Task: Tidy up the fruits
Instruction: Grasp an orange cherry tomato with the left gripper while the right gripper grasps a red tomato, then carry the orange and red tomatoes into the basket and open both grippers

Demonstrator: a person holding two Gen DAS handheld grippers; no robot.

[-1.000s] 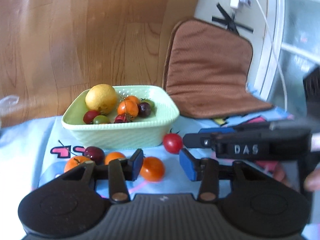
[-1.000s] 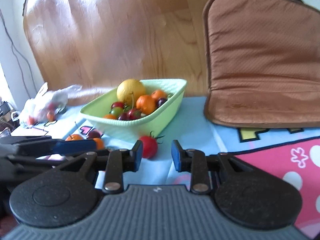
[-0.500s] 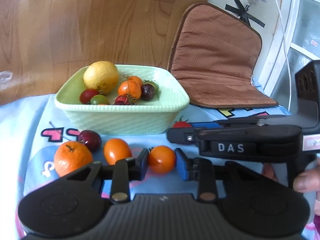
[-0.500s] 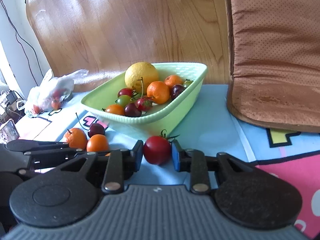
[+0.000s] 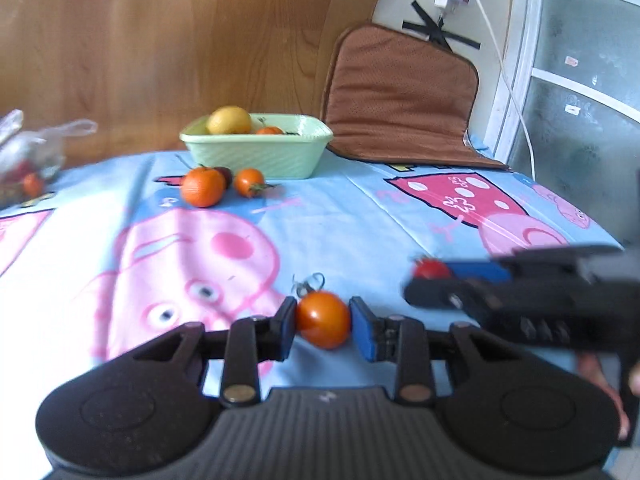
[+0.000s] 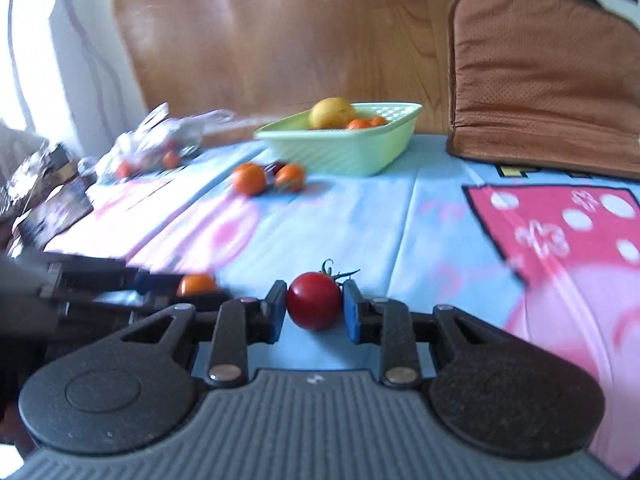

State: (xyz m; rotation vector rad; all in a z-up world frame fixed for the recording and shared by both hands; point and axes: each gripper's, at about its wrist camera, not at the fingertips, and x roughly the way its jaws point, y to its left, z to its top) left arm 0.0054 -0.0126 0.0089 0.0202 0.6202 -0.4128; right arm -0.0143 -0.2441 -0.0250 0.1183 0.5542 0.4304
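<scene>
My left gripper (image 5: 323, 320) is shut on an orange tomato (image 5: 323, 319), held just above the cartoon tablecloth. My right gripper (image 6: 314, 306) is shut on a red tomato (image 6: 314, 300) with a green stalk. Each gripper shows in the other's view: the right gripper (image 5: 434, 276) with its red tomato (image 5: 430, 270) at the right, the left one with the orange tomato (image 6: 196, 284) at the left. Far back stands the light green basket (image 5: 256, 154), also (image 6: 344, 152), holding a yellow citrus (image 5: 229, 120) and small fruits. An orange (image 5: 202, 187), a dark plum (image 5: 225, 174) and an orange tomato (image 5: 249, 182) lie before it.
A brown cushion (image 5: 400, 96) leans on the wall behind the basket's right. A clear plastic bag with fruit (image 5: 28, 152) lies at the far left. The tablecloth's (image 5: 360, 216) right edge drops off near a white door frame (image 5: 516, 72). Dark clutter (image 6: 44, 200) sits at the left edge.
Both grippers closed on their tomatoes beside the basket, then pulled back across the cloth with them. The basket now looks small and far.
</scene>
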